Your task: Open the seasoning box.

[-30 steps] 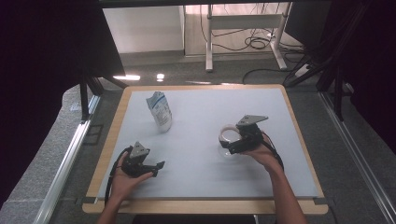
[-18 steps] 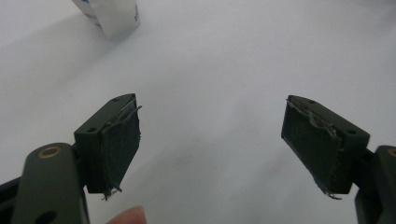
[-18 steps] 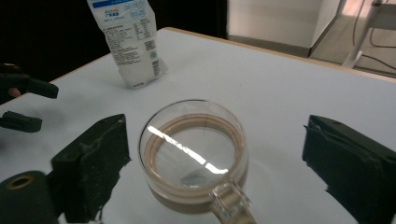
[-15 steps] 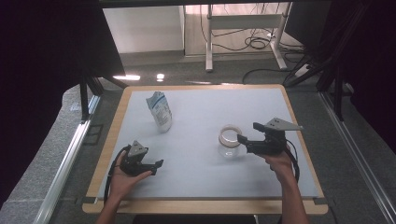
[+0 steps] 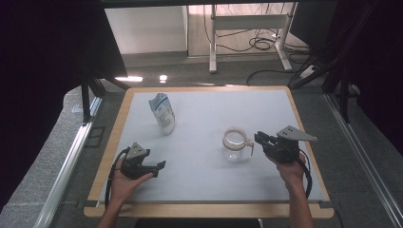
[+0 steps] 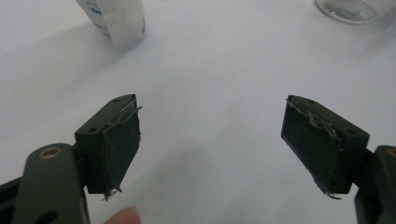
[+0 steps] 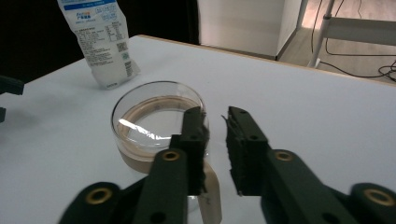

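A white, wood-edged worktop (image 5: 199, 190) is seen on a grey floor, where the right hand-held gripper (image 5: 260, 138), just narrowed, is nearly together beside the glass jar's (image 5: 236, 144) handle, nothing visibly pinched, while the left hand-held gripper (image 5: 160, 165) is held apart.

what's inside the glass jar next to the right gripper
The glass jar looks empty; a brownish band rings its wall. The right gripper covers its near side, by the handle.
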Demonstrator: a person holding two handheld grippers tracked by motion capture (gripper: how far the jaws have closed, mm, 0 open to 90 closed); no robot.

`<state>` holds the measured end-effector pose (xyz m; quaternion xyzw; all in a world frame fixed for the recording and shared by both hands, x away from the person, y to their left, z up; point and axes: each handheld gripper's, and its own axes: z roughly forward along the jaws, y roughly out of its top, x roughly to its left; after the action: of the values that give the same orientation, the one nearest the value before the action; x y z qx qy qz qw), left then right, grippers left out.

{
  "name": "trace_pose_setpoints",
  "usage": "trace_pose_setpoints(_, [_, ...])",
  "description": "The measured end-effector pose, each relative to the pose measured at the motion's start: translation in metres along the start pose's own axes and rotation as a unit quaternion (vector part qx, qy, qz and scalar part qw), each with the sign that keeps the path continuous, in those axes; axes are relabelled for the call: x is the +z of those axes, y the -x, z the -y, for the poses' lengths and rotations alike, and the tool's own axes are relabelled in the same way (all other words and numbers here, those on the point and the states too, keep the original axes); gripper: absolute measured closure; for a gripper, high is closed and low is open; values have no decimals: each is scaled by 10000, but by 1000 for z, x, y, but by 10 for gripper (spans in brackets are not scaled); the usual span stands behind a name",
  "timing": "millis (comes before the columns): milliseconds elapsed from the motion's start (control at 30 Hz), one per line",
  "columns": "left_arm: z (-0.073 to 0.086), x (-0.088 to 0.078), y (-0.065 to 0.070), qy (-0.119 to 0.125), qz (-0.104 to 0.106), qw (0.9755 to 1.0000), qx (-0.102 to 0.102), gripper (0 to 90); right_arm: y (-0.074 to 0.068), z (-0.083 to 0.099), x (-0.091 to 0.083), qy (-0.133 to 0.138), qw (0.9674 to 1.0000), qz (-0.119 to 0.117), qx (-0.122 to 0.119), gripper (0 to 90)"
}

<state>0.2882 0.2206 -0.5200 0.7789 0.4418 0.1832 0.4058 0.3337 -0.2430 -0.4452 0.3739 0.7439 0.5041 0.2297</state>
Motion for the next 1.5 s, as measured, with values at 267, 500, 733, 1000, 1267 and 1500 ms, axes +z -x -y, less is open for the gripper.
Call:
trace_pose_setpoints(267, [1,2,0,20,-17,10000,14,229,-5,2,5,-54,9999,53,-140,897])
trace_pose_setpoints(500, [0,0,3,-146,72,9999,11,251,-6,3,6,-47,10000,46,-69,897])
trace_pose_setpoints(733, [1,1,6,-264,122,9996,56,265,-9,2,10,-106,9998,74,-148,898])
trace_pose_setpoints(1000, [0,0,8,-184,152,9997,-45,272,-7,7,17,-192,9998,50,-85,898])
trace_pose_setpoints(1267, [3,4,10,-30,109,9999,-63,271,-7,7,19,-145,9998,-17,-96,898])
trace_pose_setpoints(1500, [4,9,11,-68,209,9997,-90,277,-9,8,22,-123,9999,-20,-111,898])
